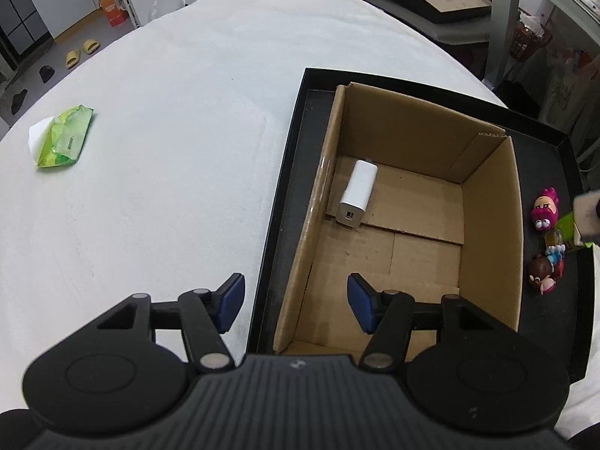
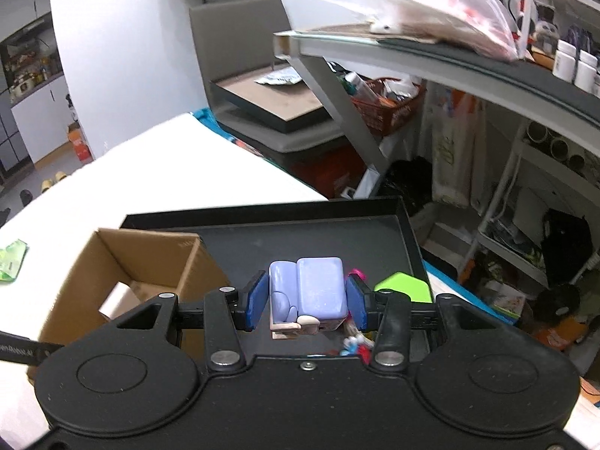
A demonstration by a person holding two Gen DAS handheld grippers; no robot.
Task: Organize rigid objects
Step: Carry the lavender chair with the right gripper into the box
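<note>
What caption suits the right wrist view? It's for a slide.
Right gripper clamps a lilac toy block above the black tray, beside the cardboard box.

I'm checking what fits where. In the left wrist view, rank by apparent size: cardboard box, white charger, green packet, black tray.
1. black tray
2. cardboard box
3. green packet
4. white charger
The last two look nearly alike; their order is unsure.

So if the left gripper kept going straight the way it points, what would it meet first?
Probably the left wall of the cardboard box; the open left gripper straddles it. The white charger lies beyond, though depth is unclear.
</note>
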